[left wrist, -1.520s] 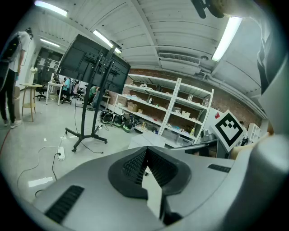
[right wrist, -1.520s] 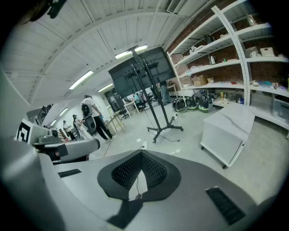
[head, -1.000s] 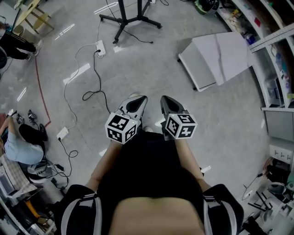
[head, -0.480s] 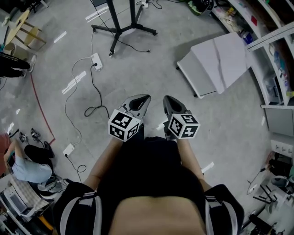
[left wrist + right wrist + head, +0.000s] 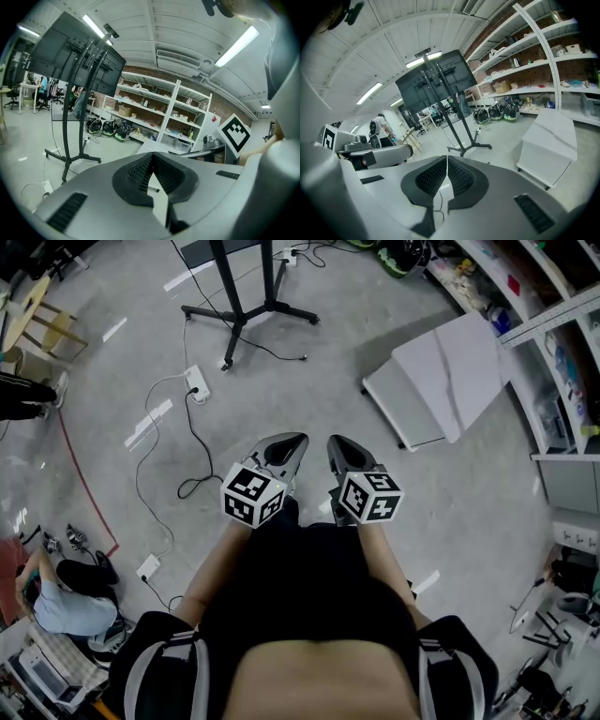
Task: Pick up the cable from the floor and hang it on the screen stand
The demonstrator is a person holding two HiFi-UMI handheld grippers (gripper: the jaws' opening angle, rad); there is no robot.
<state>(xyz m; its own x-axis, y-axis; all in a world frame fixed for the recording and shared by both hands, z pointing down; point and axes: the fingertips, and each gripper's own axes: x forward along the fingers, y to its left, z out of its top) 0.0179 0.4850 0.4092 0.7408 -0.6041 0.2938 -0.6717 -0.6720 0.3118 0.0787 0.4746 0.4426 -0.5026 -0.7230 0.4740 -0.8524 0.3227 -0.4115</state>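
Sitting on the floor at the near left is a person (image 5: 58, 601). A red cord (image 5: 82, 474) runs along the floor past them. The black cable (image 5: 199, 482) lies on the floor left of centre, leading from a white power strip (image 5: 195, 382), well apart from both claws. The screen stand (image 5: 234, 310) is on the far side, its foot on the floor. Left claw (image 5: 286, 444) is closed tight, nothing in it. Right claw (image 5: 337, 448), just beside it, is also closed and empty. A white folded board (image 5: 441, 371) lies to the right, with shelves (image 5: 553, 352) at the right edge.
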